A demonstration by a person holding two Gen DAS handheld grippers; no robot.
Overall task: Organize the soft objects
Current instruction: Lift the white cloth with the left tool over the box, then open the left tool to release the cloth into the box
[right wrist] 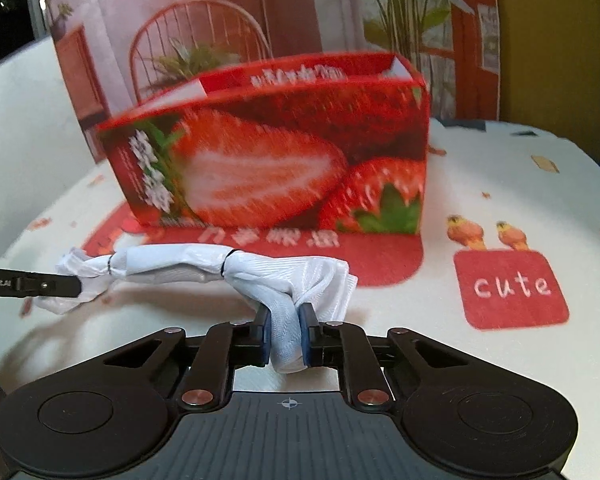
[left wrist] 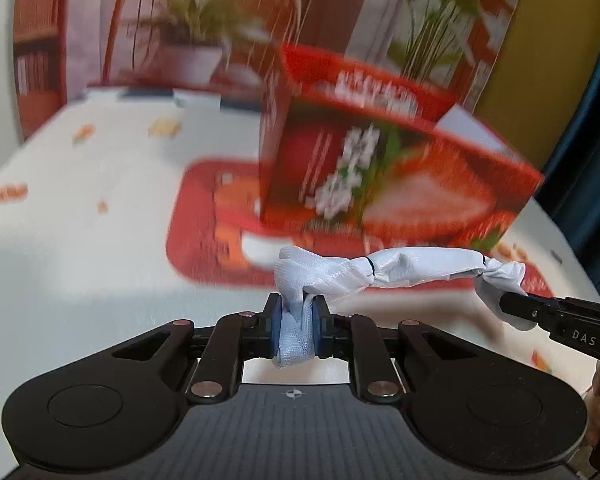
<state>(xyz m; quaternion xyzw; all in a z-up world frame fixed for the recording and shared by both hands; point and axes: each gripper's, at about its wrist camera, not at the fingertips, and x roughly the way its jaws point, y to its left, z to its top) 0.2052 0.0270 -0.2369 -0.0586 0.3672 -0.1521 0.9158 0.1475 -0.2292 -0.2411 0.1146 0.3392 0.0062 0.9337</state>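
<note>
Jaws of the left gripper (left wrist: 296, 322) and right gripper (right wrist: 285, 332) each pinch one end of the white cloth bundle (left wrist: 400, 270), stretched between them before the strawberry box (right wrist: 276, 160)

The white lettering on the red strawberry-printed cardboard box (left wrist: 380, 160) is motion-blurred and unreadable; behind this box, the potted plant (left wrist: 196, 36) is blurred too.
</note>
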